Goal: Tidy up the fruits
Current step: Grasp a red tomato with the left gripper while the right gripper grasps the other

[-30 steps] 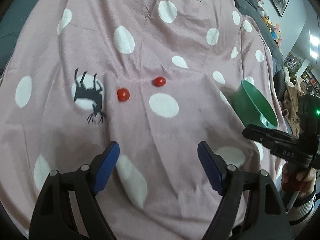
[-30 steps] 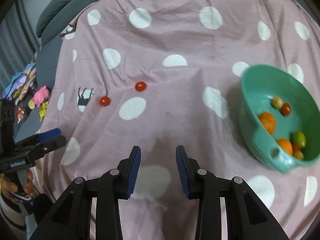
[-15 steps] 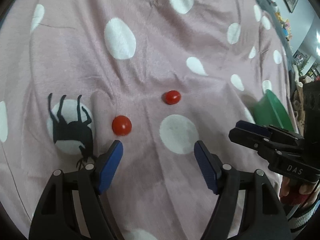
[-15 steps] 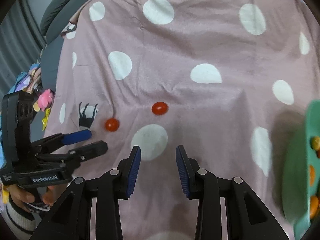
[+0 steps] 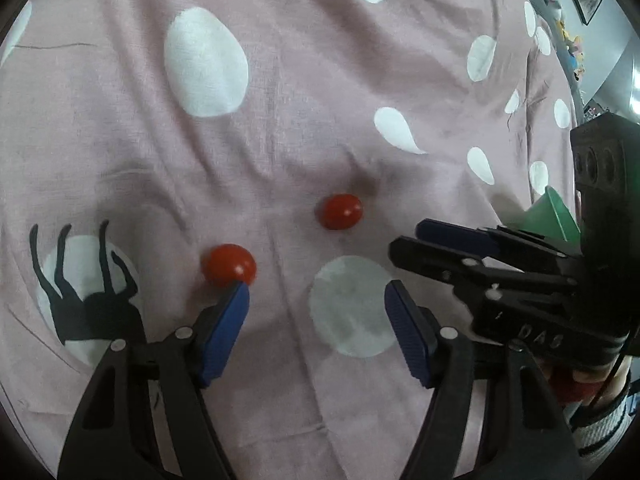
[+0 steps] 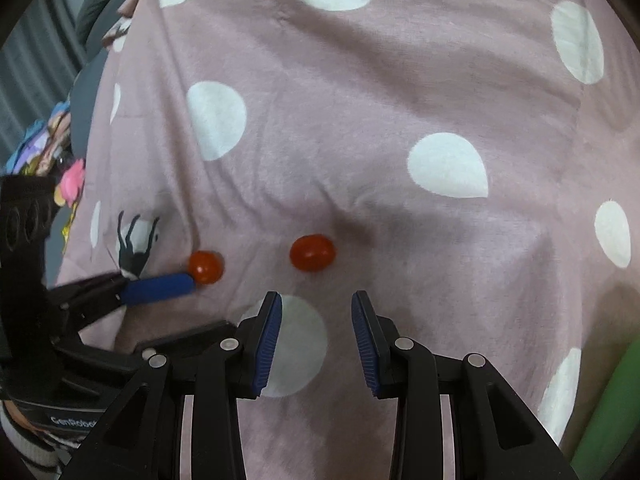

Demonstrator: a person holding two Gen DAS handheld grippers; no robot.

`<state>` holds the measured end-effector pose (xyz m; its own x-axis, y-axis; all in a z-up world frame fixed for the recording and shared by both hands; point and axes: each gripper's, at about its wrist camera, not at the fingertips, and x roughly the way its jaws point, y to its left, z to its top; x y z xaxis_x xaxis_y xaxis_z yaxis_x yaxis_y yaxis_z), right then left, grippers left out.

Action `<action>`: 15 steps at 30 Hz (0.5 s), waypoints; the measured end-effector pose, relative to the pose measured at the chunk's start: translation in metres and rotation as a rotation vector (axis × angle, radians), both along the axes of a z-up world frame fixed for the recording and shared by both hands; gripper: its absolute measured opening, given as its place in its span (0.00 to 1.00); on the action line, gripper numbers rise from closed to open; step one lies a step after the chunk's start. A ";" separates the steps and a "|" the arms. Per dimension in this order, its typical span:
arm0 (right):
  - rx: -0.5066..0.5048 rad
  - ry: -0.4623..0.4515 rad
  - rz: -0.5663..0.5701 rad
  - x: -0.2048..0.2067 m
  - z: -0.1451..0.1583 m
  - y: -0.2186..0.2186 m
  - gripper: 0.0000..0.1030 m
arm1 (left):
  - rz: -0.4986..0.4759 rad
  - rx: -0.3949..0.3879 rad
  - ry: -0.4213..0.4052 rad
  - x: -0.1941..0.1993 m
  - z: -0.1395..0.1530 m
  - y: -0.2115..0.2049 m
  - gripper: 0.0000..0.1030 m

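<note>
Two red cherry tomatoes lie on a pink polka-dot cloth. The left tomato (image 5: pixel 229 265) (image 6: pixel 205 267) sits right at the tip of my left gripper's left finger (image 5: pixel 228 320). The right tomato (image 5: pixel 339 212) (image 6: pixel 312 252) lies just ahead of my right gripper (image 6: pixel 316 300). My left gripper (image 5: pixel 316 296) is open and empty. My right gripper is open and empty, and shows in the left wrist view (image 5: pixel 448 240). The green bowl (image 5: pixel 554 216) (image 6: pixel 608 412) shows only as an edge at the right.
The cloth (image 6: pixel 400 80) is wrinkled, with white dots and a black deer print (image 5: pixel 84 300). Toys (image 6: pixel 68 180) lie off the cloth's left edge. The two grippers are close together, side by side.
Both grippers have moved forward and down toward the tomatoes. The left finger now reaches the left tomato. The bowl has slid almost out of the right wrist view.
</note>
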<state>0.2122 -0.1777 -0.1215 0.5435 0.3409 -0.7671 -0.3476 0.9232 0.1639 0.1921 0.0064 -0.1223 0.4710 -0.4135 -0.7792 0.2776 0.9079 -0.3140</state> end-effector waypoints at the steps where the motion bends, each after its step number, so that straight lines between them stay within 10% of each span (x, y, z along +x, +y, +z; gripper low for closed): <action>1: 0.001 -0.003 -0.008 0.000 0.000 -0.002 0.35 | 0.006 0.003 -0.009 -0.001 0.001 0.002 0.68; 15: -0.066 -0.022 0.059 0.024 -0.016 0.022 0.35 | 0.079 0.122 0.004 0.026 -0.010 0.004 0.45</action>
<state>0.2361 -0.1556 -0.1373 0.5406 0.3217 -0.7773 -0.4047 0.9095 0.0950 0.2183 0.0104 -0.1325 0.4948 -0.2778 -0.8234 0.2030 0.9583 -0.2013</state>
